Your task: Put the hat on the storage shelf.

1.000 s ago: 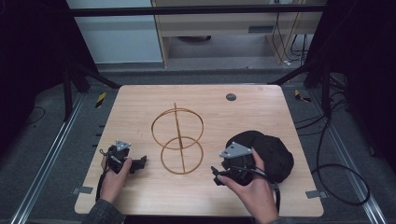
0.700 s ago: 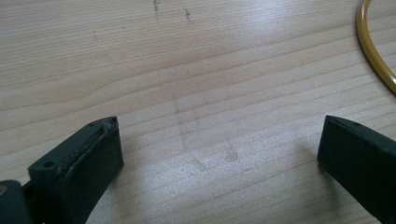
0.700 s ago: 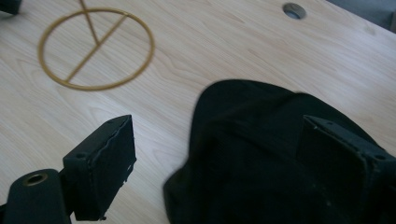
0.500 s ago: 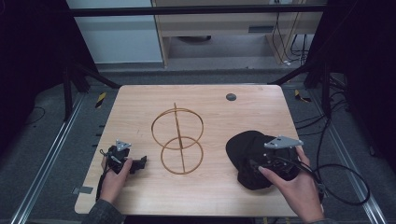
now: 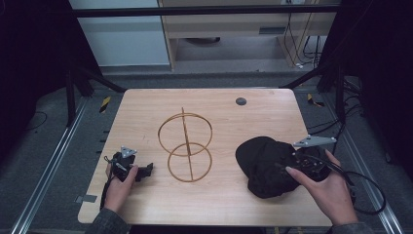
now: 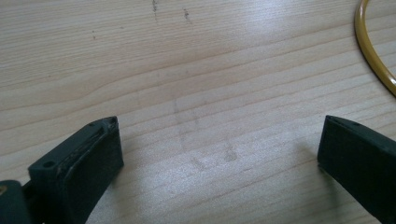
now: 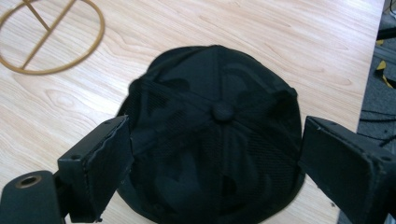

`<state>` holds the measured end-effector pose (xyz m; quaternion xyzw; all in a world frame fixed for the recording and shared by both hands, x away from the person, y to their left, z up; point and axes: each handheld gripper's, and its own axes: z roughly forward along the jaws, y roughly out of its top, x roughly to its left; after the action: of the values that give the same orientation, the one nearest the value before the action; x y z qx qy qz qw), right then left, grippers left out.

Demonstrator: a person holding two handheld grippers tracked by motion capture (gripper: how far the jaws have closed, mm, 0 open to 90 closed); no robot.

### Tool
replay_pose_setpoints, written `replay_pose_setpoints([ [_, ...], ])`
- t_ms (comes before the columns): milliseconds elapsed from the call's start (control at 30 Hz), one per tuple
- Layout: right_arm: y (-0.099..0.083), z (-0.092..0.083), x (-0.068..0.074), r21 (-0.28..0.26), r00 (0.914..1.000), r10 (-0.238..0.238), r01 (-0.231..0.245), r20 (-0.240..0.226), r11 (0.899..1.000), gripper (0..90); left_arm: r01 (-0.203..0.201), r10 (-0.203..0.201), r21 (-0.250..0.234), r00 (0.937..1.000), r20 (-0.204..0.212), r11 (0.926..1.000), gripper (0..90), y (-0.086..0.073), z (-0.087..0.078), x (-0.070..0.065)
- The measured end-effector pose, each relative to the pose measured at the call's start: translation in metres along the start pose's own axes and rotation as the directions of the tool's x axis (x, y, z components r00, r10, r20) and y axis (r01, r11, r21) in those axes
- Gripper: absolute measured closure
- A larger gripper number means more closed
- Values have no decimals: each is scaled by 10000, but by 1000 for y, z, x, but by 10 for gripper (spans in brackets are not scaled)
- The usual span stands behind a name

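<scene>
A light wooden tabletop (image 5: 146, 112) with rounded corners stands on a grey floor, with dark frame bars around it and pale cabinets beyond its far edge. A small dark disc (image 5: 240, 101) lies near the far edge, right of the middle. At the centre stands a gold wire stand (image 5: 185, 146), two rings joined by a straight rod.

The left hand-held gripper (image 5: 146, 169) lies near the near-left corner, gripped by the person's left hand (image 5: 119, 187). In the left gripper view its jaws stand wide apart over bare wood, released and holding nothing; a curve of the gold ring (image 6: 373, 56) shows at the upper right.

The right hand-held gripper (image 5: 282, 168) is held by the right hand (image 5: 331, 190) close to the right edge. Its jaws are spread wide, one on each side of a black cap (image 7: 215, 140), and hover just above the crown without closing on it. The black cap rests crown up on the tabletop, toward the near-right corner, well apart from the stand.
</scene>
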<state>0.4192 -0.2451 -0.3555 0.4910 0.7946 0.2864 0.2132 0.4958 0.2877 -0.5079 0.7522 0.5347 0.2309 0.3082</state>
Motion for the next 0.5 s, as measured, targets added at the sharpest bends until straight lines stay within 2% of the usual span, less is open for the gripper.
replay_pose_setpoints([
  [67,0,0,-2,92,10000,6,-6,-13,10000,103,-7,7,-1,10000,-1,10000,0,0,0,0],
  [167,-1,2,-9,377,9995,166,-155,-285,9992,131,-12,12,-2,10000,10,10000,0,0,0,0],
  [500,-8,24,-16,1214,9981,291,-224,-538,9924,200,-47,47,-26,10000,56,10000,0,0,0,-1],
])
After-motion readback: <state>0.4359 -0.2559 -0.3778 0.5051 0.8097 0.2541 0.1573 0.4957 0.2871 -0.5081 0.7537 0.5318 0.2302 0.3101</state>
